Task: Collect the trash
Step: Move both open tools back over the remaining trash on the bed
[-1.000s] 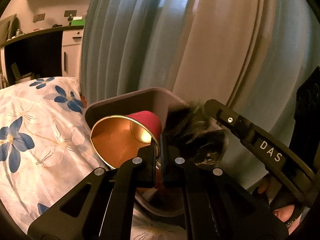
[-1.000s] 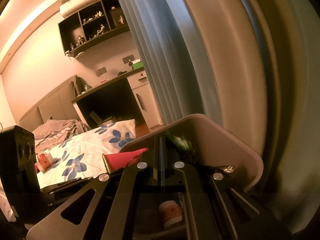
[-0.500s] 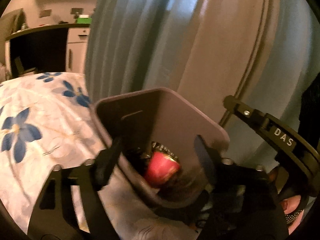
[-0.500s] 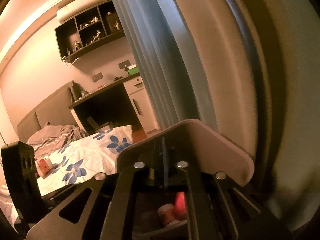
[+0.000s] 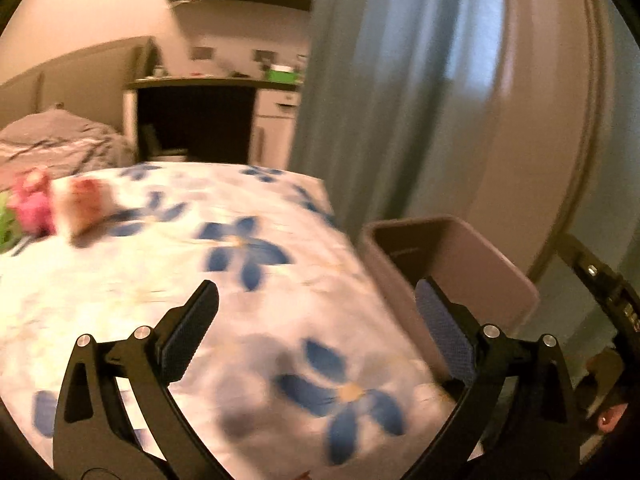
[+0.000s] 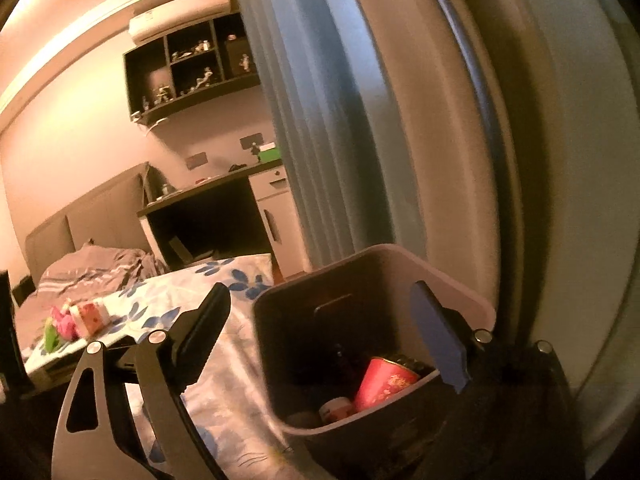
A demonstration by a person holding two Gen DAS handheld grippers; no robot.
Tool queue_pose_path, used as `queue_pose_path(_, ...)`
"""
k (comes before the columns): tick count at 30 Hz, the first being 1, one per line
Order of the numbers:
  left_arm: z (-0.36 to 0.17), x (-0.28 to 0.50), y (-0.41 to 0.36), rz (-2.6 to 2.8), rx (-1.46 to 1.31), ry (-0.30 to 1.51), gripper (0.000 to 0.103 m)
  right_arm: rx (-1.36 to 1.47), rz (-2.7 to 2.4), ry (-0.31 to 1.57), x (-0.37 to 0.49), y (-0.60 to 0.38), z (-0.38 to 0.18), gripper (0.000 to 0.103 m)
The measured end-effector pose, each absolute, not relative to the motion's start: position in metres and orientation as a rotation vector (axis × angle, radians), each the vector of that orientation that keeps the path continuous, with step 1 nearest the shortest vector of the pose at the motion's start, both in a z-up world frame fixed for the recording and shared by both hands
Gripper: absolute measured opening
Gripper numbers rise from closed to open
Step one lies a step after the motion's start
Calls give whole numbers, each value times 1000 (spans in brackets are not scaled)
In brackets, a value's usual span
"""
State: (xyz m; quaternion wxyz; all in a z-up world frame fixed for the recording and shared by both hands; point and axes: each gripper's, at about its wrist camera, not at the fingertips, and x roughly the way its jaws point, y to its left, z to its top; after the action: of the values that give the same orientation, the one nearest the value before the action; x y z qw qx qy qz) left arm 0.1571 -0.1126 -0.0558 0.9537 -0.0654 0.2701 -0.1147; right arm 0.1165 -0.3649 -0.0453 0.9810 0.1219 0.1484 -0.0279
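Opening both empty grippers, left gripper (image 5: 316,312) and right gripper (image 6: 320,312), we judged the carton (image 5: 86,204) far beyond our parted fingers needed a slow, level approach.

I can read no text here: the white marks on my other tongs (image 5: 630,314) at the frame's edge are cut off, and the print on the red cup (image 6: 384,382) is blurred.

Floral bedspread (image 5: 248,264), blue curtain (image 6: 320,140), dark wall shelf (image 6: 188,68) with figurines, desk (image 6: 208,216) beside white cabinet (image 6: 276,216)
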Motion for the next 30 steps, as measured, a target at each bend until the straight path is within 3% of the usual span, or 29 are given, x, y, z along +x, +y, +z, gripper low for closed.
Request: queue_pose_path(30,-40,81,120,261,-259,440,97,44,296,327,125,-142,-39,88)
